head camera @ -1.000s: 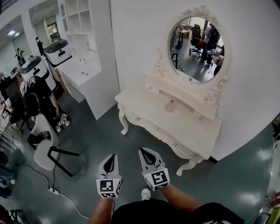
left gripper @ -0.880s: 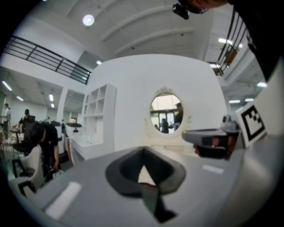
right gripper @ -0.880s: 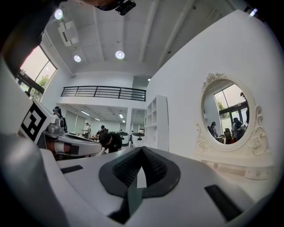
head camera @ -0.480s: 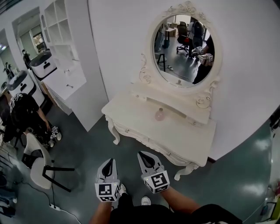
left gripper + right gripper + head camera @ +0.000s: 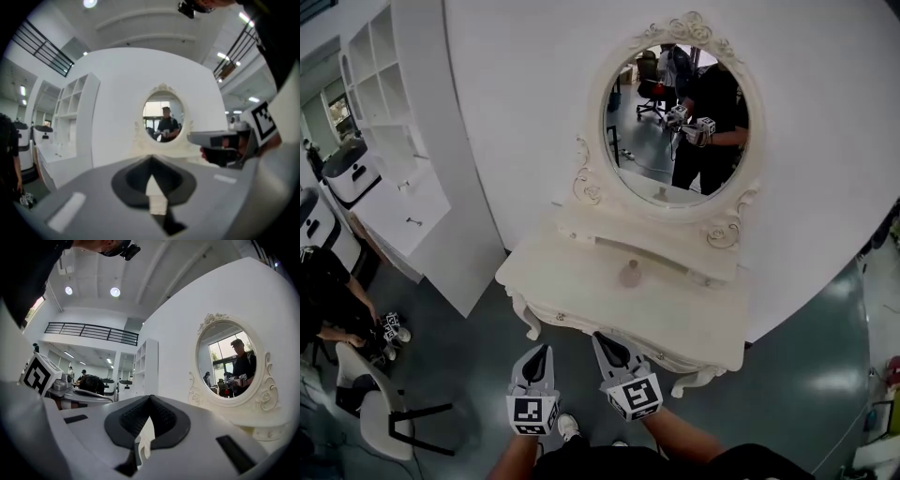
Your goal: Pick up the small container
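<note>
The small container, a pale pinkish bottle, stands upright on the cream dressing table, just below the raised shelf under the mirror. Both grippers hang low in the head view, short of the table's front edge and well away from the container. My left gripper is shut with nothing in it, its jaws meeting at a point. My right gripper sits beside it, also shut and empty. The container does not show in either gripper view.
An oval carved mirror above the table reflects the person holding the grippers. A white shelf unit stands at the left. A chair and a seated person are on the green floor at lower left.
The head view has come closer to the dressing table, which now lies straight ahead. Both grippers stay shut and low in the view.
</note>
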The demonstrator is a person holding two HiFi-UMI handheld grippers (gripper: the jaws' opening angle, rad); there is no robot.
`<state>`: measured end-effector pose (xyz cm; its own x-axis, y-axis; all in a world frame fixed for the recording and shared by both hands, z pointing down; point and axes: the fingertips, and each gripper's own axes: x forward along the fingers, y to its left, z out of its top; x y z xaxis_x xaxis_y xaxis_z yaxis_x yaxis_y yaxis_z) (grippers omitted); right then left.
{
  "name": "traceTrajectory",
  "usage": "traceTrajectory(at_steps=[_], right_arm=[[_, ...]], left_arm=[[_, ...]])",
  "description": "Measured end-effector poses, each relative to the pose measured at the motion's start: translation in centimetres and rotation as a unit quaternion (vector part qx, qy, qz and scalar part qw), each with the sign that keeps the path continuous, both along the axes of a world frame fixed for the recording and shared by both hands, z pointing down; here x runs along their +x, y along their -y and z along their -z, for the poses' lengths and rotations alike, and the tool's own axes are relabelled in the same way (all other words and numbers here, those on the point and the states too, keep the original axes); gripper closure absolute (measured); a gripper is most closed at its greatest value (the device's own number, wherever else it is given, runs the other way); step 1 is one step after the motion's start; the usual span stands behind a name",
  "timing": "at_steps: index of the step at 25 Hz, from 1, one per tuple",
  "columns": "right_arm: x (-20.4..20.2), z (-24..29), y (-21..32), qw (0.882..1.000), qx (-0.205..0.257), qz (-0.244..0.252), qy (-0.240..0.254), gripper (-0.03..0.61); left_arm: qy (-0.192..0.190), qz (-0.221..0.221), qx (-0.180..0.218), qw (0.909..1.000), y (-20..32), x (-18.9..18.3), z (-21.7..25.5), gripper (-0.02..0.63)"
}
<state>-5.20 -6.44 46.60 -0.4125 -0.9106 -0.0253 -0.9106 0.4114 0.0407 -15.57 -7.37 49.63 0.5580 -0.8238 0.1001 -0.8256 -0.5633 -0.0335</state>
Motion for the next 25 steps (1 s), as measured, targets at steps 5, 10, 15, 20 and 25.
traceTrajectory(at_steps=[5,10,15,20,25], right_arm=[[-1.4,-0.4,2.5,1.0,-0.011,-0.026,0.003,0.583],[-2.1,-0.8,3.9,0.998,-0.018,-0.052,0.004,0.583],[-1.6,-0.8,4.7,0.997,-0.005,-0.083,-0.001,0.583],[0.3,-1.4,5.3,0.993,-0.013,-0.115,-0.005,0.583],[3.6,-1.7,6.6,0.989,-0.01,-0.145,-0.006,0.583]], left_arm=[[-0.002,-0.031,-0.007,0.9995,3.8,-0.9,-0.1,0.607],[-0.005,-0.061,-0.016,0.998,6.4,-1.0,-0.4,0.607],[-0.006,-0.105,0.0,0.9944,8.7,0.9,0.1,0.607],[-0.01,-0.138,-0.006,0.9904,10.0,3.5,0.0,0.607],[-0.013,-0.164,-0.008,0.9864,11.6,6.9,-0.2,0.607]])
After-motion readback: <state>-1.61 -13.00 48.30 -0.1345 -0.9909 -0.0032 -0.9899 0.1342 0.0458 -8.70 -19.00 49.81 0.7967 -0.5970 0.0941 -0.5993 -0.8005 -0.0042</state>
